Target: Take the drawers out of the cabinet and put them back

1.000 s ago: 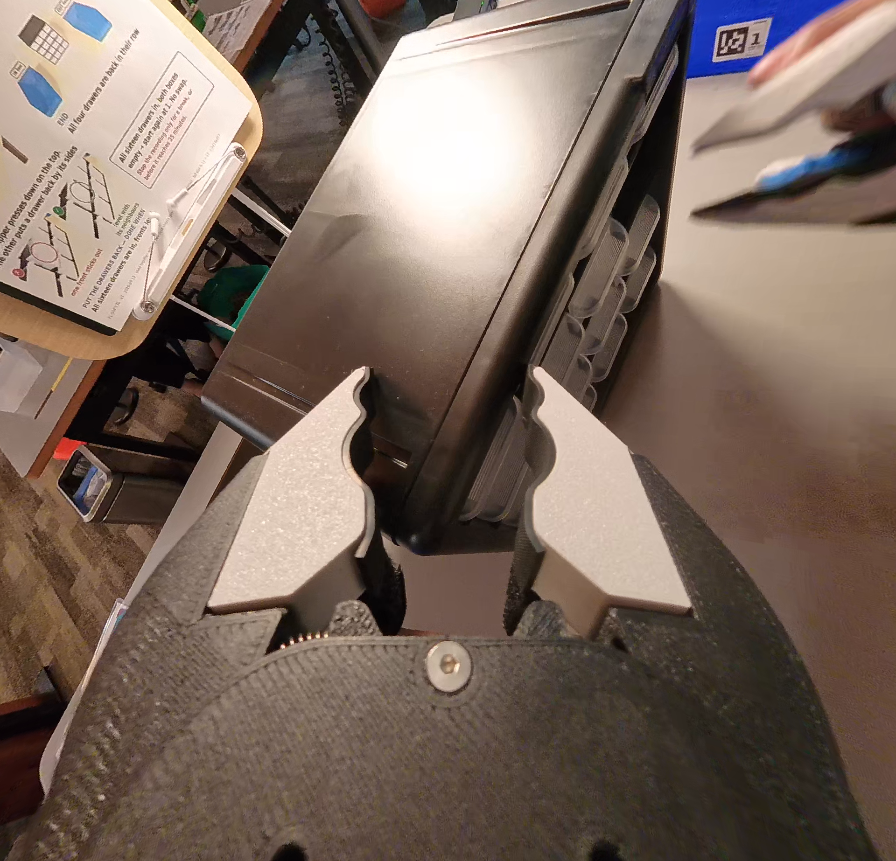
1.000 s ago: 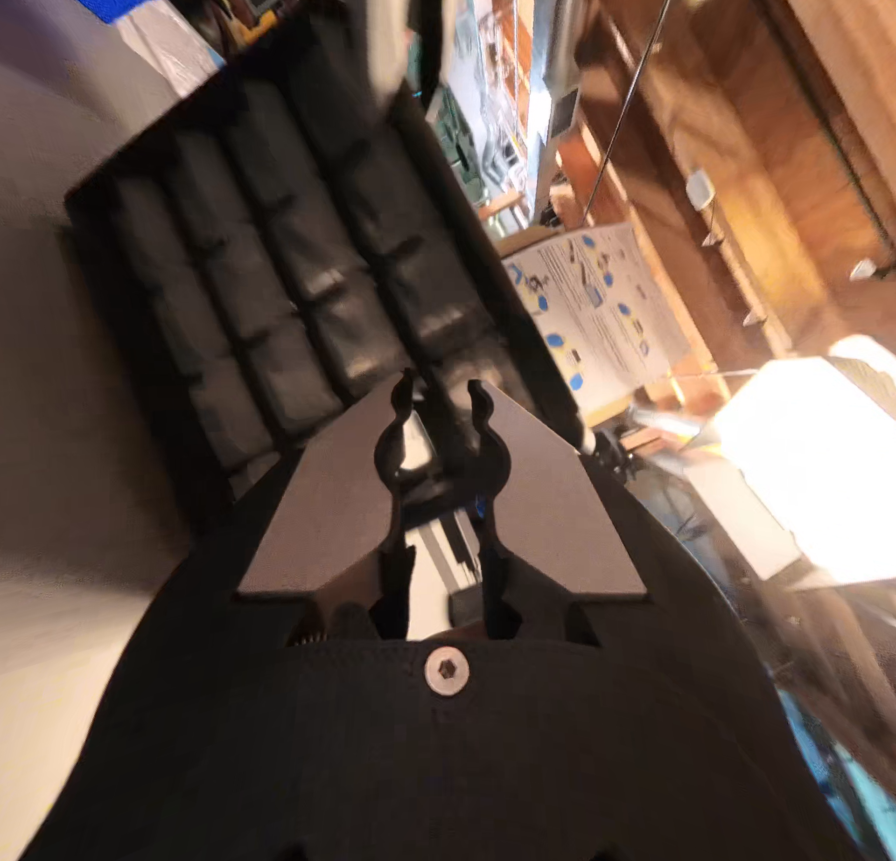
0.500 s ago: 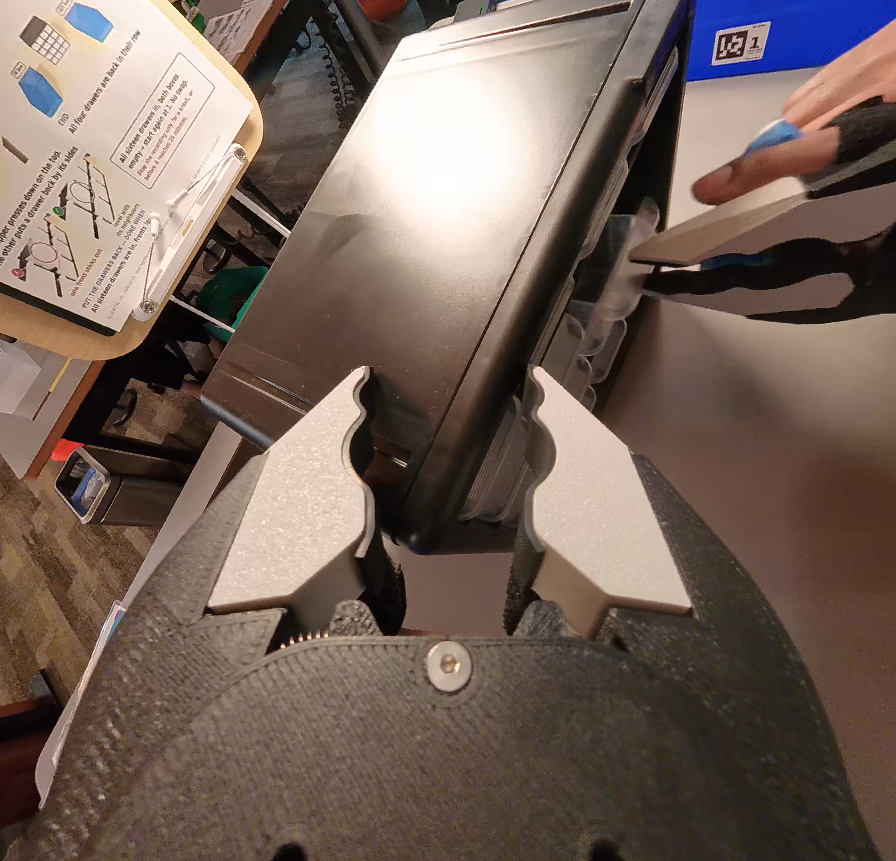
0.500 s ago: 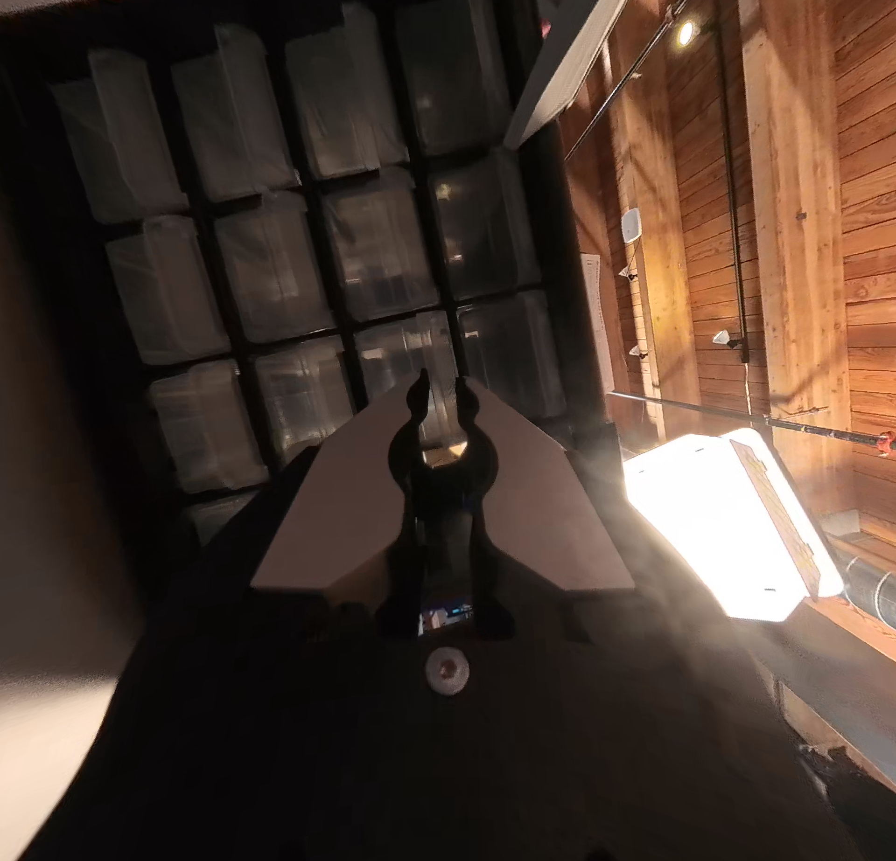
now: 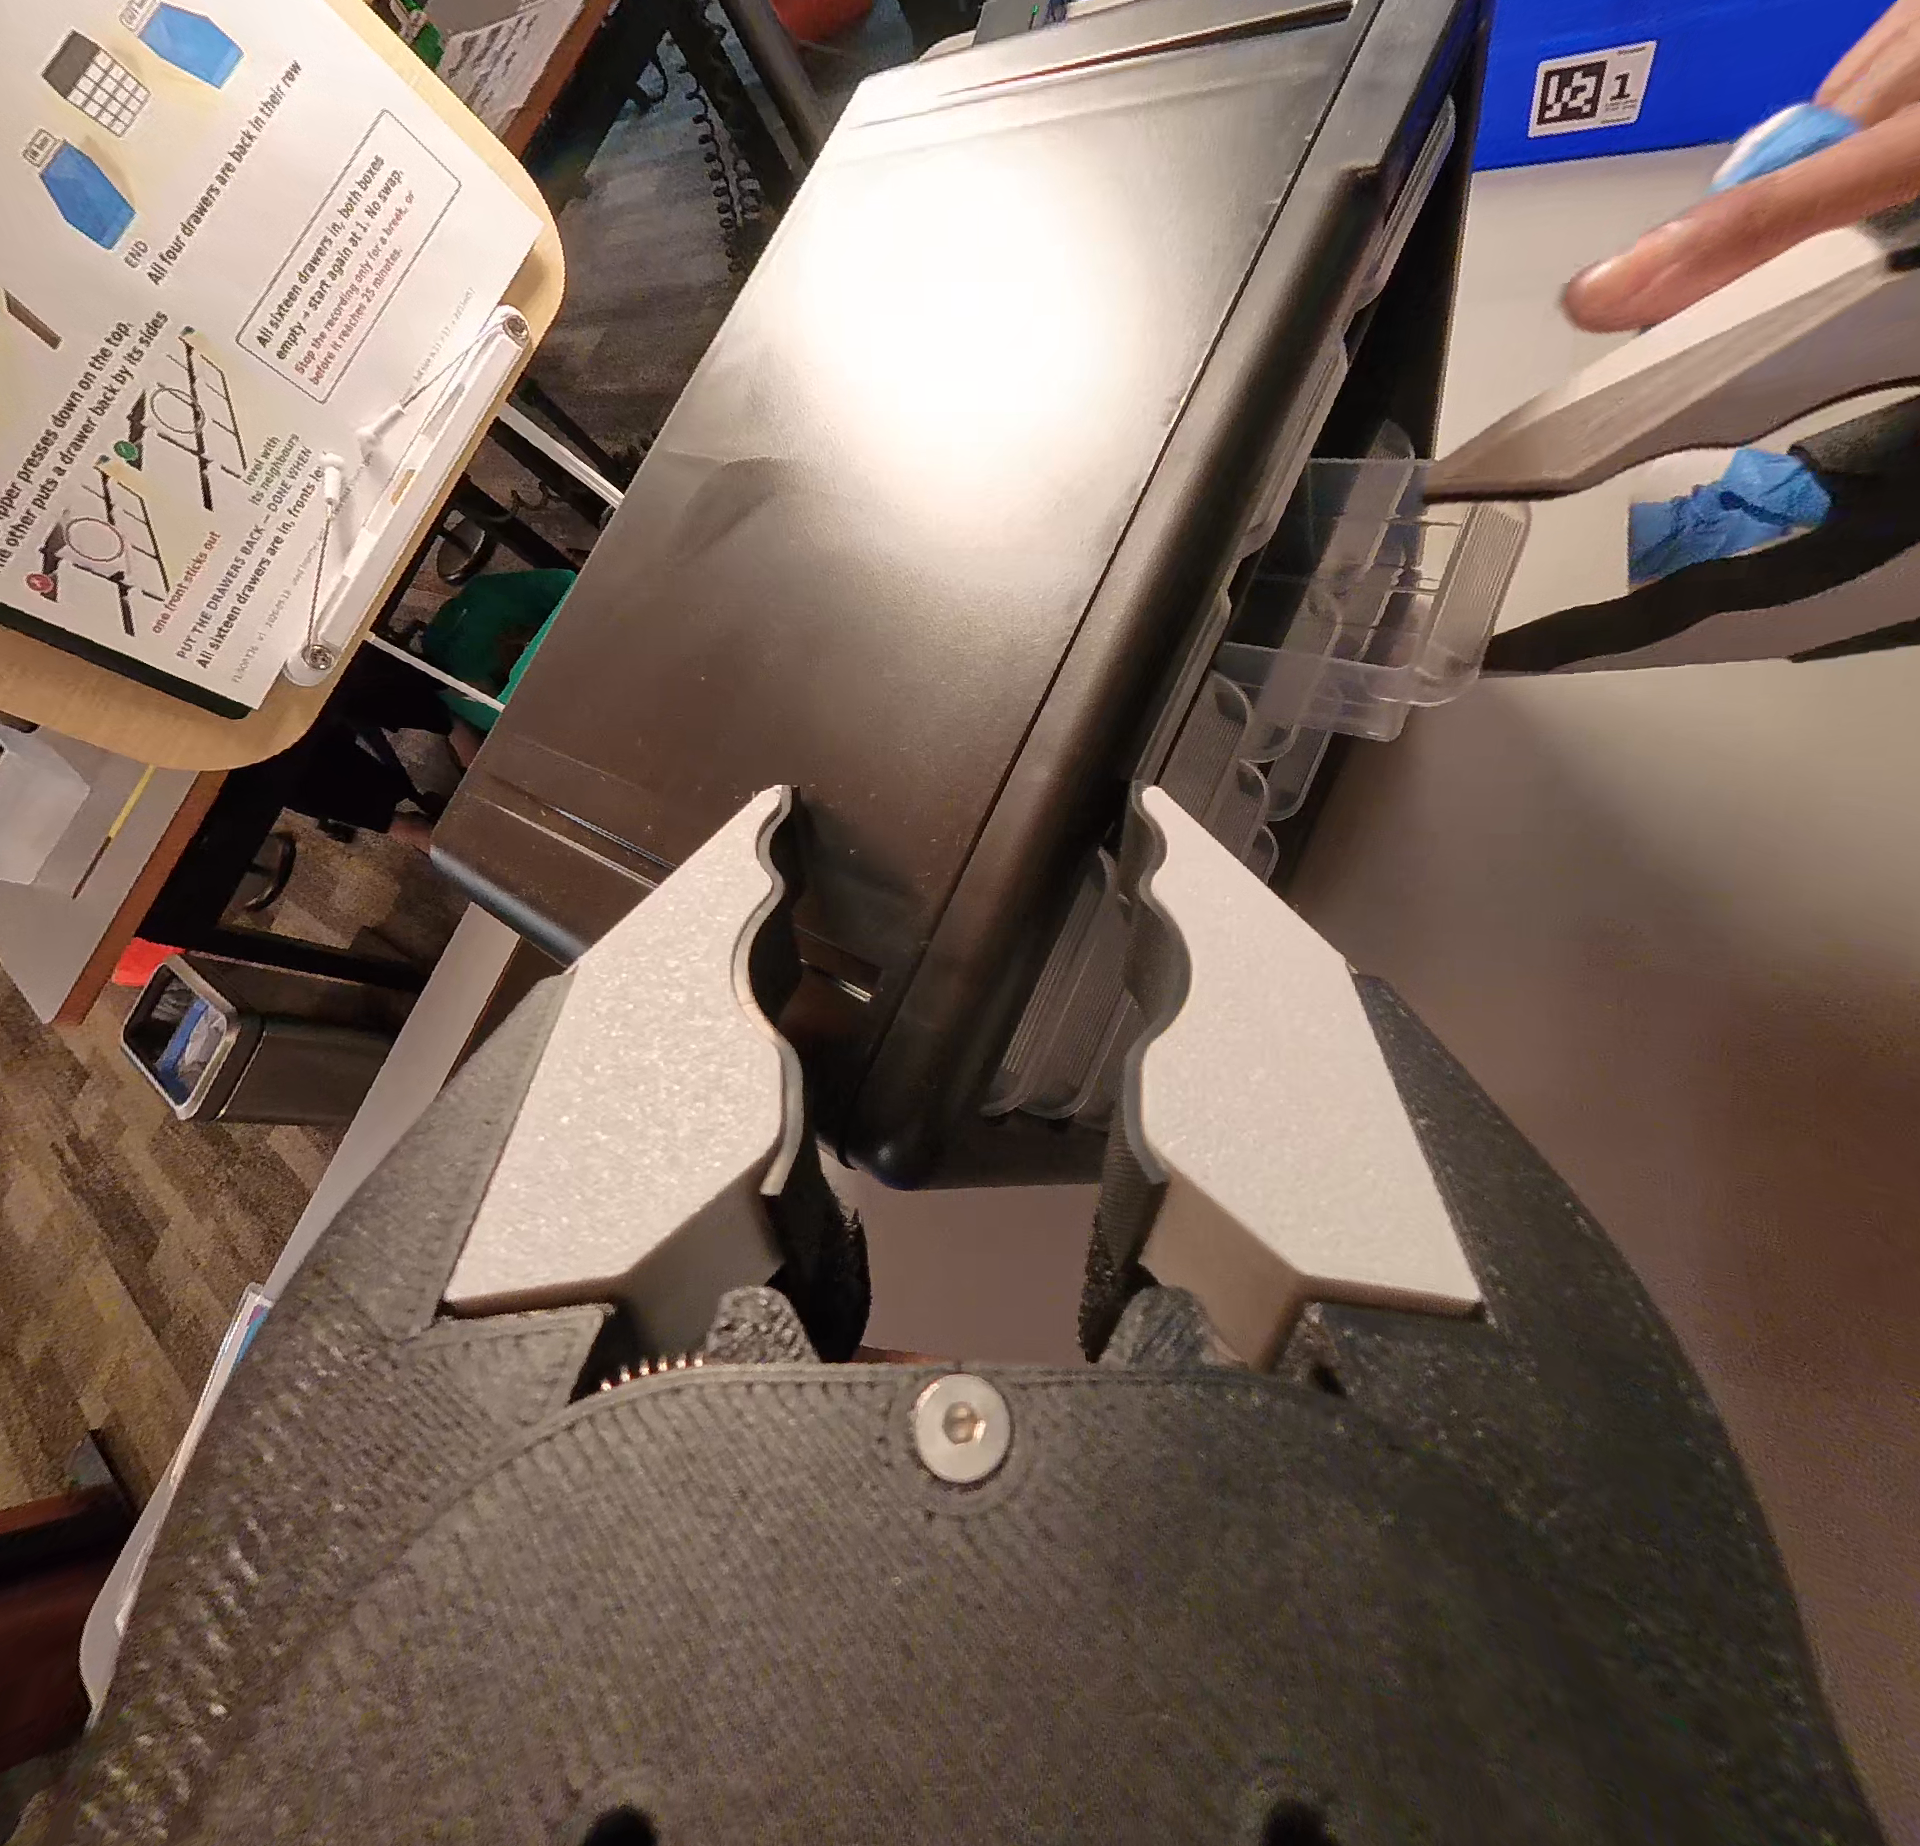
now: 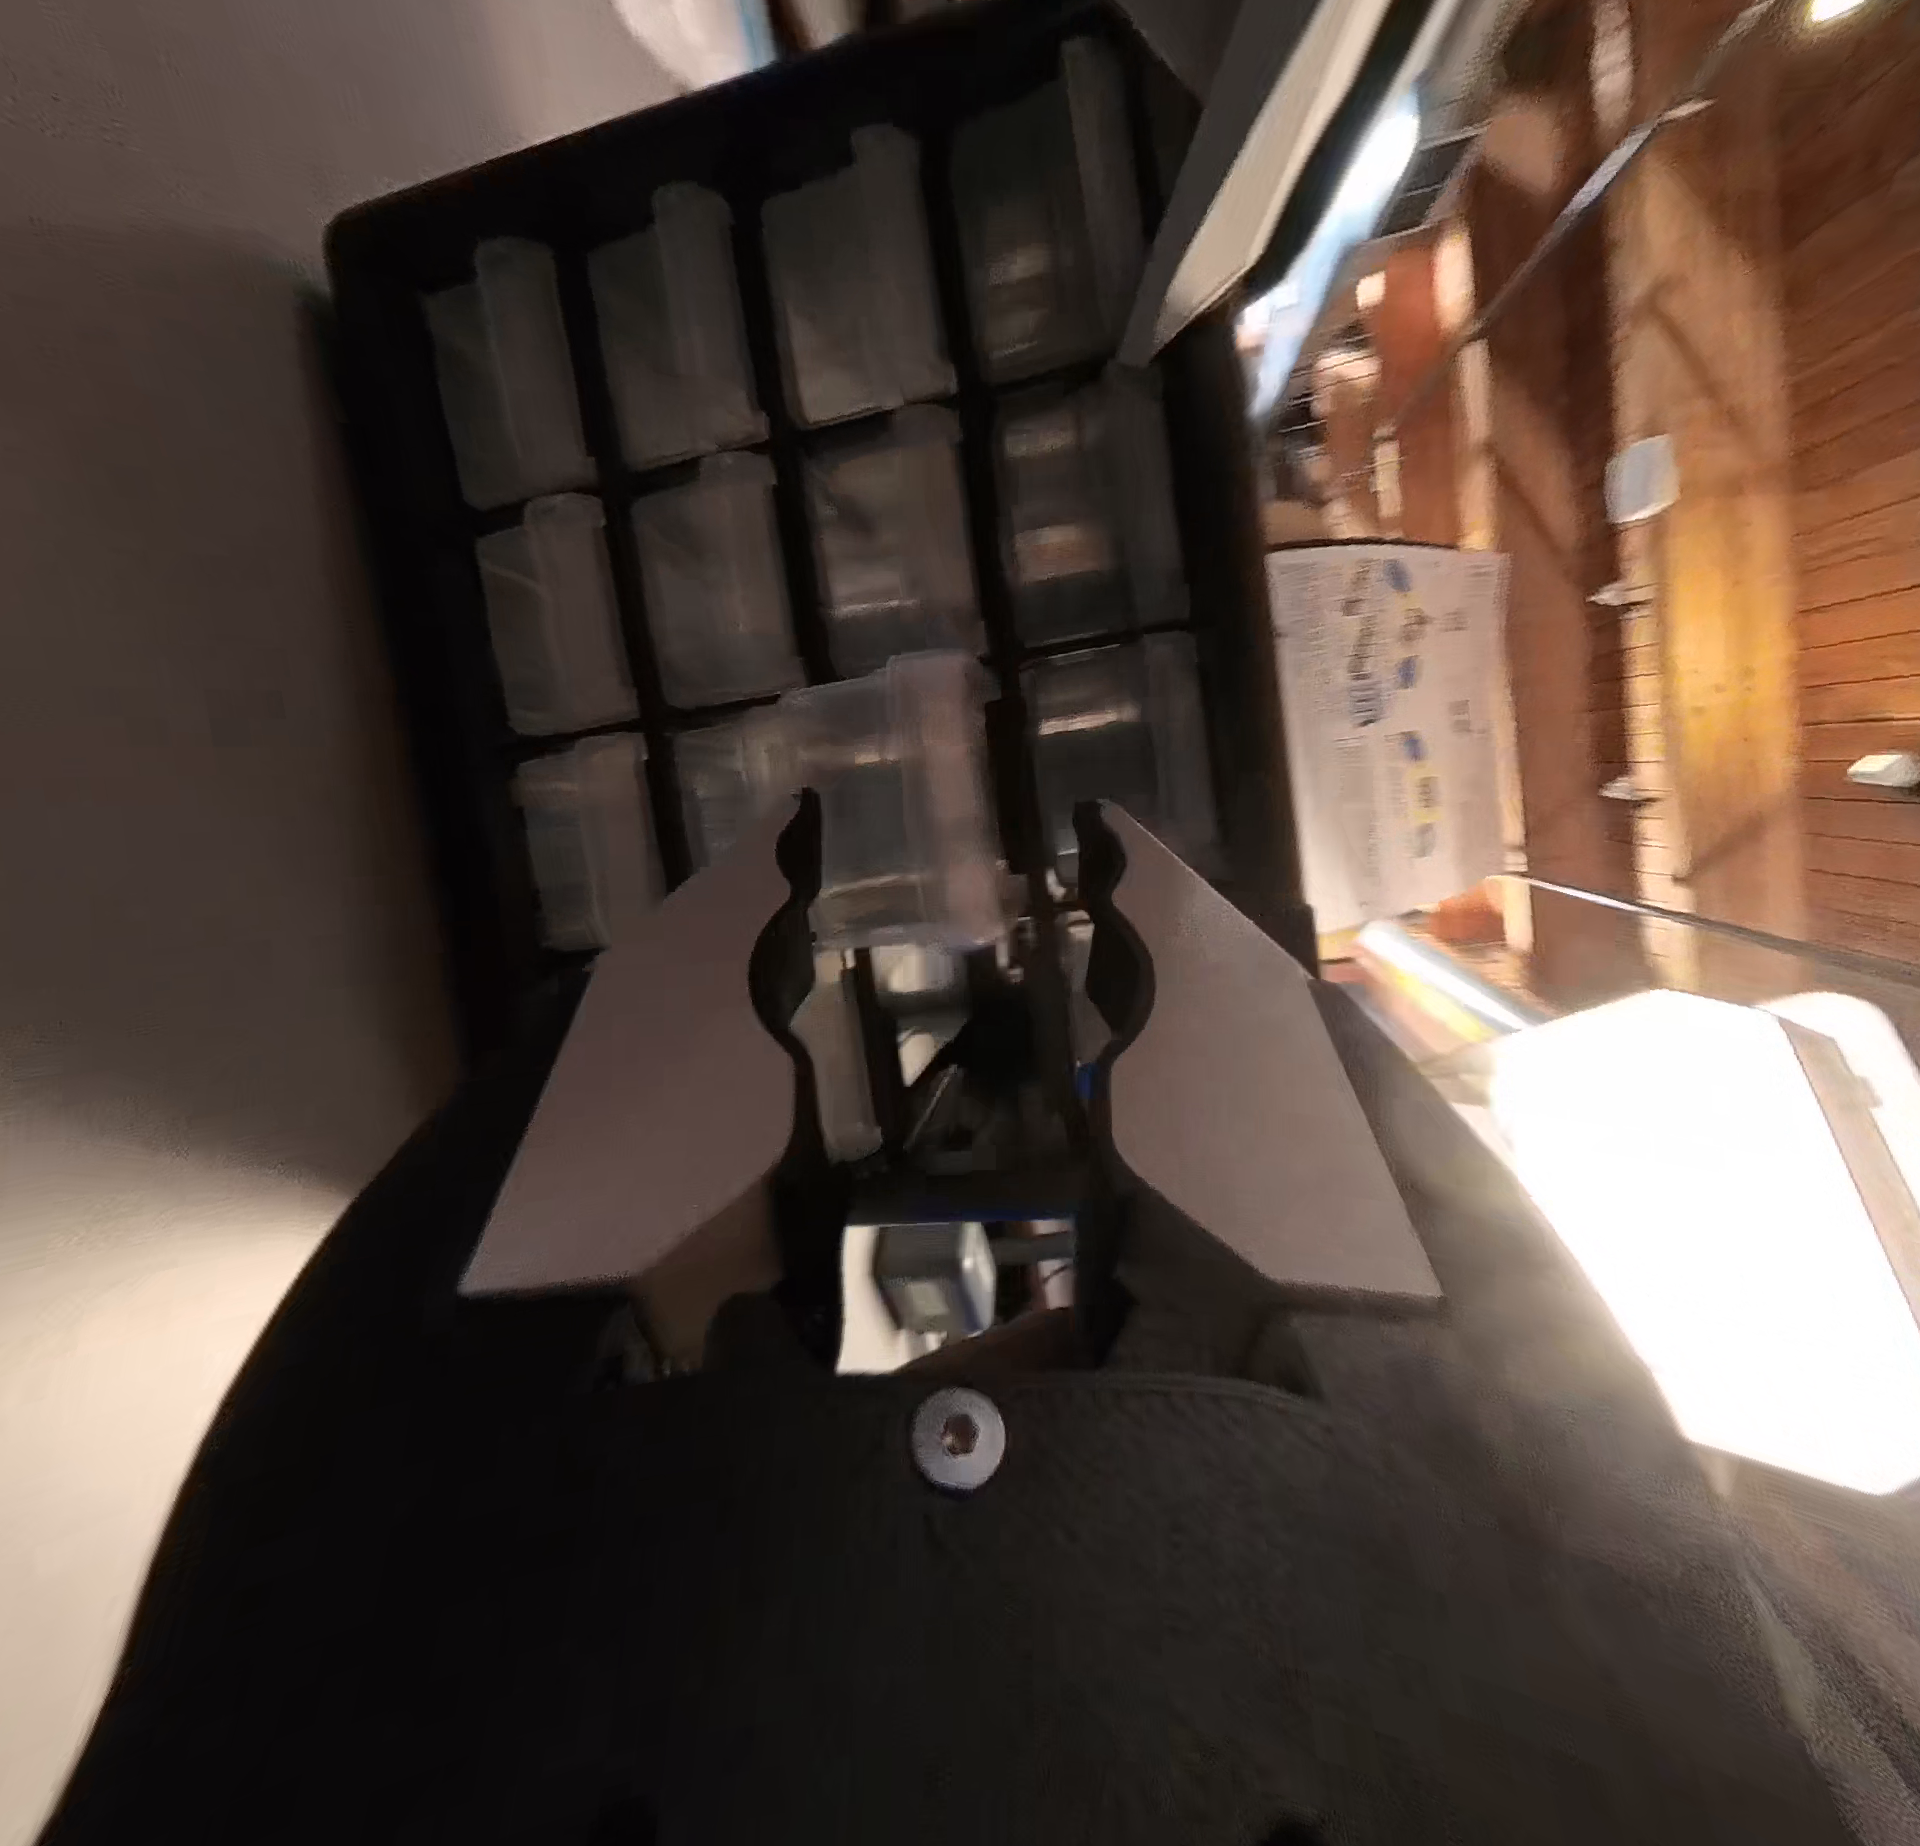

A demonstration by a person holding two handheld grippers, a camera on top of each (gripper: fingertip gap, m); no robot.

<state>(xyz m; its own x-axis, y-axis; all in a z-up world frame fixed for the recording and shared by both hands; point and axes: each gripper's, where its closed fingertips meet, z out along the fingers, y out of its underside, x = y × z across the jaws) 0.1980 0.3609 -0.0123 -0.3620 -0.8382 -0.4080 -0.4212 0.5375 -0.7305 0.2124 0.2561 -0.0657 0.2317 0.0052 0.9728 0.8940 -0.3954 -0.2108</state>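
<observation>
The cabinet point(image 5: 1039, 466) stood on the table point(image 5: 1558, 1017), with the left gripper point(image 5: 961, 809) spread wide, straddling its near top corner without clamping. One clear drawer point(image 5: 1392, 591) stuck partway out of the front, lying between the right gripper's point(image 6: 945, 820) parted fingers; right-hand pad stood clear of it, left-pad contact unclear.

Black cabinet point(image 5: 1039, 466) on grey table point(image 5: 1610, 965)
</observation>
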